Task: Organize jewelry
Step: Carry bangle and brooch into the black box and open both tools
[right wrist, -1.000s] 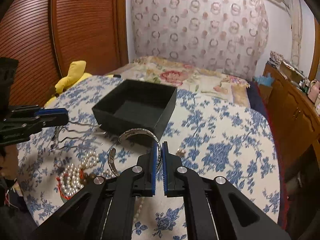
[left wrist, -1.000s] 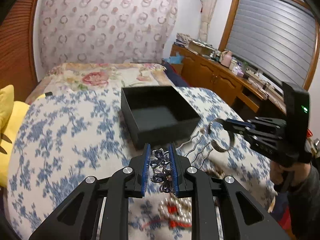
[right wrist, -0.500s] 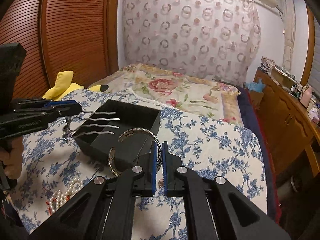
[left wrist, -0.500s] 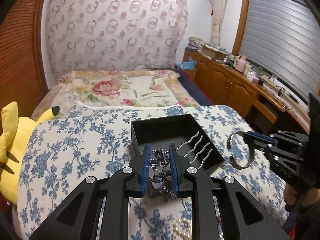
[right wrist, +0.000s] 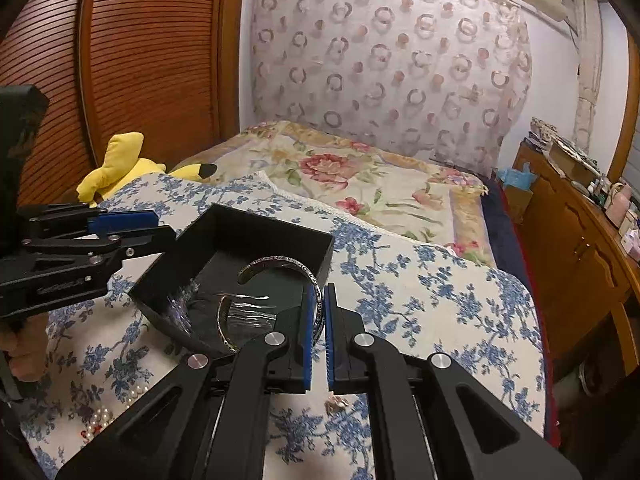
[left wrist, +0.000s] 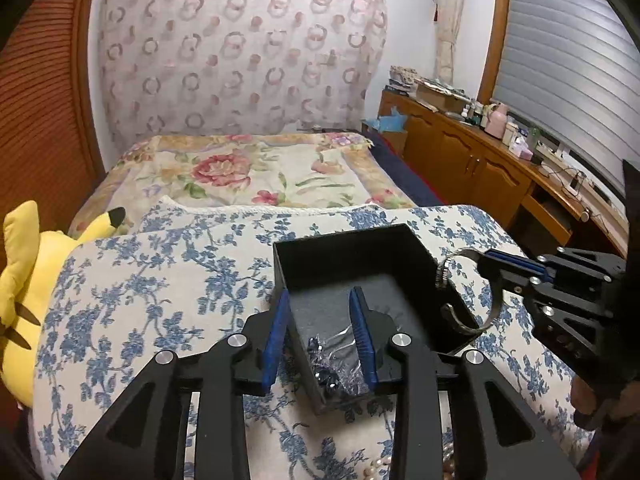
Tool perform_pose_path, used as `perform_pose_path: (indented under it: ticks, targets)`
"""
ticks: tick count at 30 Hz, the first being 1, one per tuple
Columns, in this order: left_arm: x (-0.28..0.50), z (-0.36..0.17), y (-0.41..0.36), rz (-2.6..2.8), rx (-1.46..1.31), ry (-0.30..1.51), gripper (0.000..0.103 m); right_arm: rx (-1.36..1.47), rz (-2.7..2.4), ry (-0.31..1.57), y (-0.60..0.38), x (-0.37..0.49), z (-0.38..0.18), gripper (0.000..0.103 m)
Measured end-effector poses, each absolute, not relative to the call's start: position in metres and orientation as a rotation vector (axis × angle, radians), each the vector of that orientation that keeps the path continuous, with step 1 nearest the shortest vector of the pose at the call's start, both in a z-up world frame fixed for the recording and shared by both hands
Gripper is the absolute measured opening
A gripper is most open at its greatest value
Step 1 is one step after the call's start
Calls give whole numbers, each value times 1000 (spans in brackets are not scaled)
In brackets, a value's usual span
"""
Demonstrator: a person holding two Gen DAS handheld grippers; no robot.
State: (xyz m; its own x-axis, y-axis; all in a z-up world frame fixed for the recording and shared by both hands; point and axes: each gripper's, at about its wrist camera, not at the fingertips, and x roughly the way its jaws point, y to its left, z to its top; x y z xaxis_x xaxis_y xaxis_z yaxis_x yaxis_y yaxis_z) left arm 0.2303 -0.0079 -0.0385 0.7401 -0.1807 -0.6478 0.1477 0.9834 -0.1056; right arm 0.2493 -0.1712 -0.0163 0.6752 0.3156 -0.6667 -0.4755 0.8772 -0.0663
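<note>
The black open box [left wrist: 416,248] sits on the blue-flowered cloth. My left gripper [left wrist: 320,320] hangs over its near corner with its jaws opening. The blue-flowered hair comb [left wrist: 332,364] lies blurred inside the box below them, free of both pads. In the right wrist view the comb [right wrist: 240,308] is a silvery blur on the box [right wrist: 260,220] floor, with the left gripper [right wrist: 156,228] at the box's left rim. My right gripper [right wrist: 319,312] is shut on a silver bangle [right wrist: 280,260] held over the box's near edge. The left wrist view shows that bangle [left wrist: 452,300] beside the box's right wall, in the right gripper [left wrist: 492,264].
Pearl strands [right wrist: 100,416] and a small earring [right wrist: 336,402] lie on the cloth near me. A yellow plush toy [left wrist: 24,292] sits at the left edge. Behind lies a flowered bedspread [left wrist: 260,176]. A wooden cabinet [left wrist: 480,168] runs along the right wall.
My left gripper's jaws have spread and the hair comb has dropped out of them into the box. The right gripper has carried the bangle up to the box's edge.
</note>
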Motion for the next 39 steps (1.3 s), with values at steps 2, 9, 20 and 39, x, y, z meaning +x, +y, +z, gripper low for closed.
perform_pose_path:
  ticks: [2,9,20,39]
  targets:
    - [228,-37,-5,-172,-44,709,35,-244,458,696,-167,250,-17,6]
    - [212,-33,9,-135,-29,662,66,-287,474,721,-142,261,-26,6]
    - [179,-38,25,-77,8,592,95,-415,478,753,-112,267,-48,6]
    - [117,-41,18,-176,20,589,95,-296,544,664,-163,196,-12,8]
